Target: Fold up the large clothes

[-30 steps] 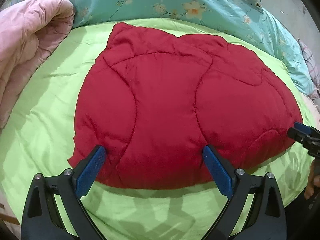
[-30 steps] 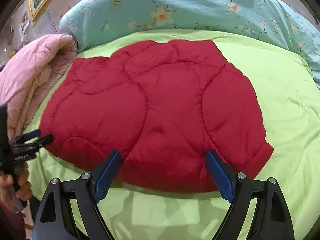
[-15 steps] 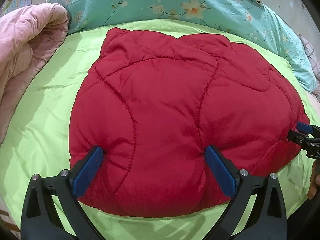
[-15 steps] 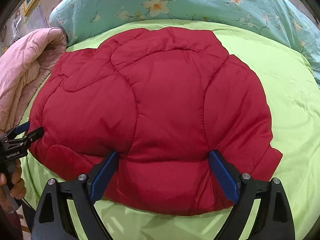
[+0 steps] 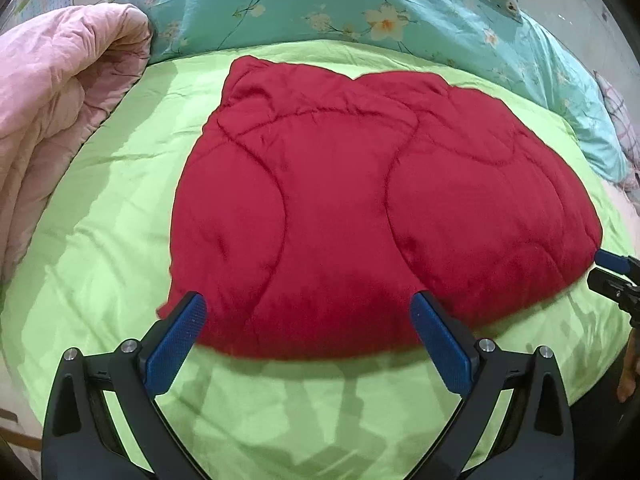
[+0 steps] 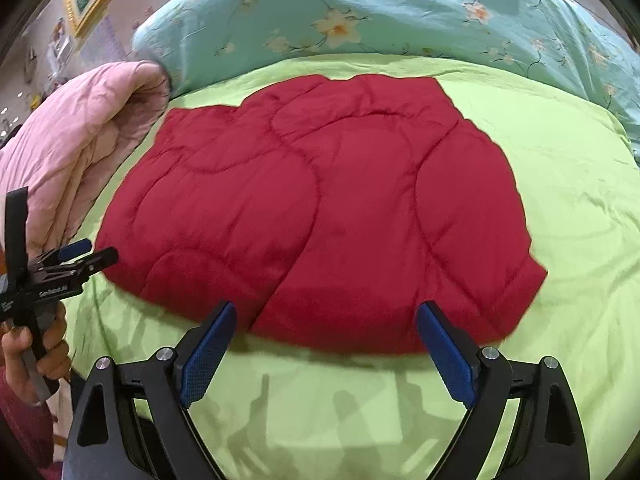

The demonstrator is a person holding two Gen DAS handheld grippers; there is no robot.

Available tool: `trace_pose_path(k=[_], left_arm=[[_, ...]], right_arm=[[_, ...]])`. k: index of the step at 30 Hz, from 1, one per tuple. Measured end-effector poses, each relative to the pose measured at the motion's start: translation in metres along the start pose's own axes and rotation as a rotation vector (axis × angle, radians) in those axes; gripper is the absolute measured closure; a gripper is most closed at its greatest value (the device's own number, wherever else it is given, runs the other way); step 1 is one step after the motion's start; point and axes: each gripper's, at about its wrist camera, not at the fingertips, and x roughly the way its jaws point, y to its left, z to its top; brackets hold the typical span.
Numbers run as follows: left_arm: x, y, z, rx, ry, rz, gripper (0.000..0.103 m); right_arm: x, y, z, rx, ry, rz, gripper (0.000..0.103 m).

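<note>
A red quilted garment (image 5: 360,208) lies spread flat on the lime-green bed cover (image 5: 100,240); it also shows in the right wrist view (image 6: 320,216). My left gripper (image 5: 308,312) is open and empty, its blue pads over the garment's near hem, left of the middle. My right gripper (image 6: 326,320) is open and empty at the near hem further right. Each gripper shows at the edge of the other's view: the right one (image 5: 612,272) and the left one (image 6: 76,260).
A rolled pink quilt (image 5: 52,120) lies along the left side of the bed. A teal floral duvet (image 5: 360,8) runs across the far side. The lime-green cover (image 6: 580,200) stretches to the right of the garment.
Both grippers first moved in over the garment's near hem, then drew back and rose; the garment now looks smaller and lies flat. Both stayed open and empty.
</note>
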Motion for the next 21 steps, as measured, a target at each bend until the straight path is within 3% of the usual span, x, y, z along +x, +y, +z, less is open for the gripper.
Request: trace_pose_path(k=[12, 17, 21], left_arm=[[-0.019, -0.023, -0.029, 0.076, 0.012, 0.040, 0.001], [-0.049, -0.037, -0.018, 0.125, -0.063, 0.072, 0.001], [-0.064, -0.044, -0.010, 0.157, -0.089, 0.074, 0.001]], right_arm=[[-0.004, 0.013, -0.037, -0.018, 0.083, 0.014, 0.010], [-0.033, 0.017, -0.027, -0.043, 0.032, 0.006, 0.010], [-0.053, 0.020, -0.019, -0.059, -0.009, 0.008, 0.004]])
